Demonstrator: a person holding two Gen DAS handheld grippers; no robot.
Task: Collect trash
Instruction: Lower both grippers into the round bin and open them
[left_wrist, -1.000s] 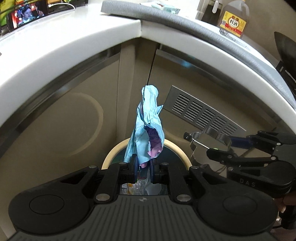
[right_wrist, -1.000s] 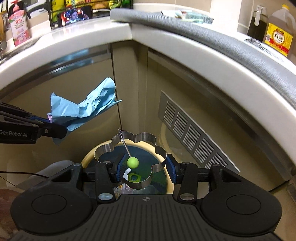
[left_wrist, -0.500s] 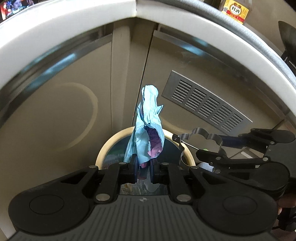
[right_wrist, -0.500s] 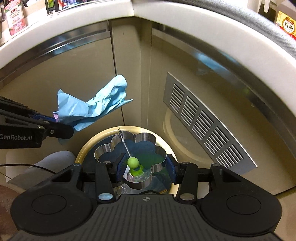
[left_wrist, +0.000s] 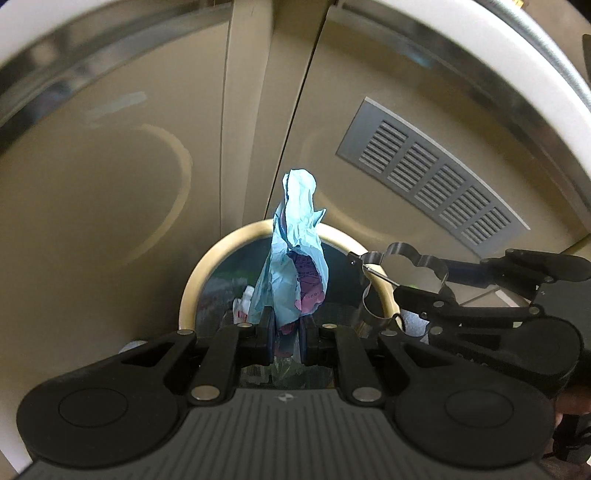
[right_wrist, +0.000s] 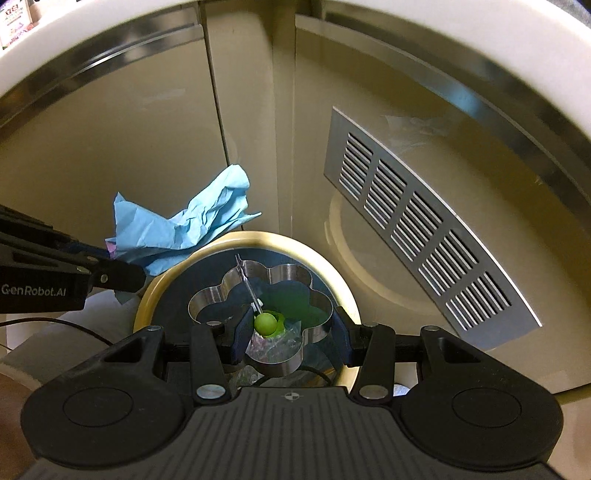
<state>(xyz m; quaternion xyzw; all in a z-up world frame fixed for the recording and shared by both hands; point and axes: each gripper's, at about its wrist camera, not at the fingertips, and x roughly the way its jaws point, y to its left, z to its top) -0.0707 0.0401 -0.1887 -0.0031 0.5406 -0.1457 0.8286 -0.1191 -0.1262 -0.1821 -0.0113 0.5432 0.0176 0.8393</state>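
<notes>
My left gripper (left_wrist: 286, 332) is shut on a crumpled blue paper (left_wrist: 295, 258) with pink print, which stands up from the pads above a round trash bin with a cream rim (left_wrist: 192, 288). My right gripper (right_wrist: 288, 332) is shut on a flower-shaped metal ring mould (right_wrist: 207, 299); a thin wire with a green ball (right_wrist: 265, 324) crosses it. The mould hangs over the bin's rim (right_wrist: 332, 266). In the right wrist view the blue paper (right_wrist: 177, 232) and the left gripper (right_wrist: 122, 273) sit at the left of the bin. The mould (left_wrist: 406, 266) shows at the right in the left wrist view.
The bin holds plastic wrappers and other trash. It stands in a corner of beige cabinet doors, with a grey vent grille (right_wrist: 424, 236) on the right door. A white counter edge (left_wrist: 535, 74) with a steel strip runs overhead.
Both grippers have sunk toward the bin, which now looks larger and closer. The countertop and its bottles have slid out of view at the top. Both grips are unchanged.
</notes>
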